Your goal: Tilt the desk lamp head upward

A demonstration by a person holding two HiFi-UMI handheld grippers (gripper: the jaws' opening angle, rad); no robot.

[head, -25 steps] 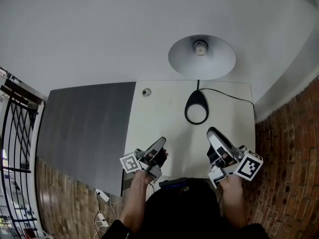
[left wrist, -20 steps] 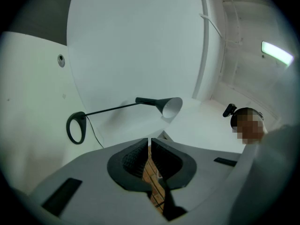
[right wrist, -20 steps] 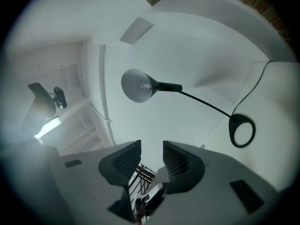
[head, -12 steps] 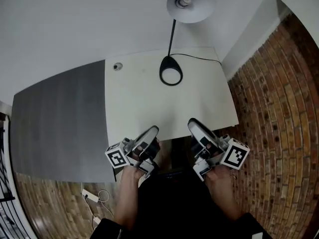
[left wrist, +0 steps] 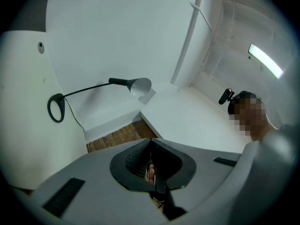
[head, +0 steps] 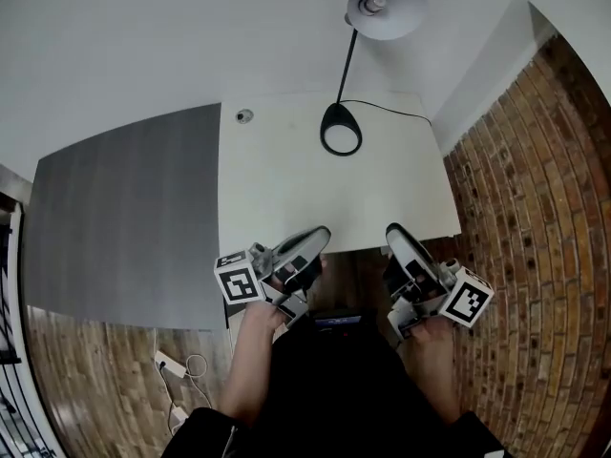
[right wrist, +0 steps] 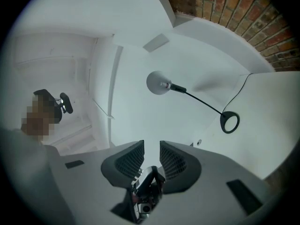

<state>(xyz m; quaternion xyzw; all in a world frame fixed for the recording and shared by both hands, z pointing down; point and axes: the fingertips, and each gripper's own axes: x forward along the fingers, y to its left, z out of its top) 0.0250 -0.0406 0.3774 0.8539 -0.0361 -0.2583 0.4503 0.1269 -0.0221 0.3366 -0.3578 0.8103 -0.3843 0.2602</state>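
The desk lamp stands at the far edge of the white tabletop (head: 286,208), well apart from both hand-held grippers. Its ring base (head: 341,130) sits at upper centre of the head view. The thin stem slants up and to the right from it to the lamp head (head: 387,17) at the top of the frame.

The shade's open mouth, with the bulb showing, faces the head camera. Whether that is already the raised tilt the task wants cannot be settled.

Both tools sit low in the frame, at the tabletop's near edge, pointing toward the lamp. The left hand-held gripper (head: 320,237) has its 2 jaws pressed together on nothing. The right hand-held gripper (head: 393,233) has just been closing, yet a clear gap remains with nothing in it.

The right one lies almost straight below the lamp head, so it looks the nearer of the 2.
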